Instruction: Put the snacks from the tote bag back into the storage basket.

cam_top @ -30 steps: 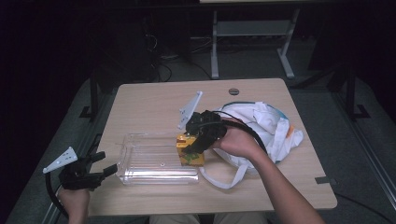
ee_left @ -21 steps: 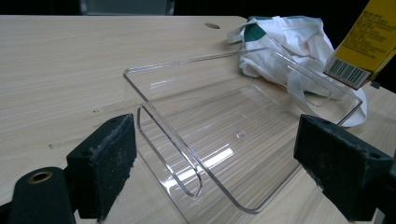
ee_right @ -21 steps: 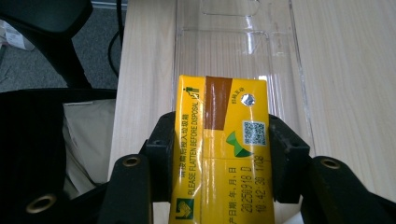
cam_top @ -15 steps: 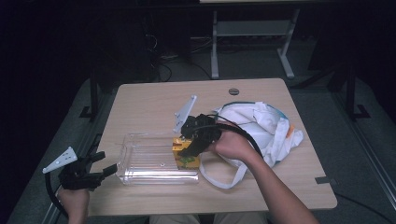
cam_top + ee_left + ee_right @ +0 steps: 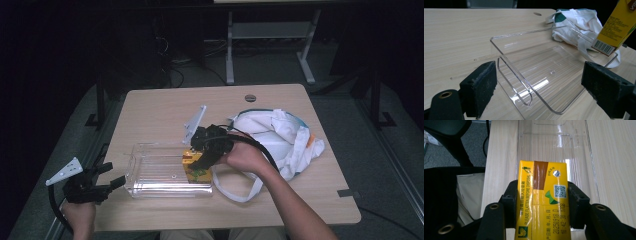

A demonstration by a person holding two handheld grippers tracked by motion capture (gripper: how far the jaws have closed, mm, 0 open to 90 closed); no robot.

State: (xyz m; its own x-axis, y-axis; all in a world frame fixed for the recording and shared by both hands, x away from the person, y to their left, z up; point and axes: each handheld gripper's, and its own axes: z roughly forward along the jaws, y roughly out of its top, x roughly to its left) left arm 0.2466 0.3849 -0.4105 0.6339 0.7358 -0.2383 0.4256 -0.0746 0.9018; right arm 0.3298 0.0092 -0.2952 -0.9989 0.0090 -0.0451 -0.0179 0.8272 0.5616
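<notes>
Leftward and down since the earlier frames, the right gripper (image 5: 202, 159) has carried the yellow carton (image 5: 194, 167) to the clear bin's (image 5: 150, 170) 3 o'clock end. Nearest the person, the left gripper (image 5: 107, 181) hangs released at the bin's 9 o'clock wall, jaws spread. Right jaws clench the carton (image 5: 541, 197) by its sides. Risk: its lower edge may catch the bin (image 5: 544, 72) rim and tip it, since the tray looks light. Open room lies toward 9 o'clock; the white bag (image 5: 280, 137) crowds 3 o'clock. Bare table (image 5: 160, 107) extends to 12.
</notes>
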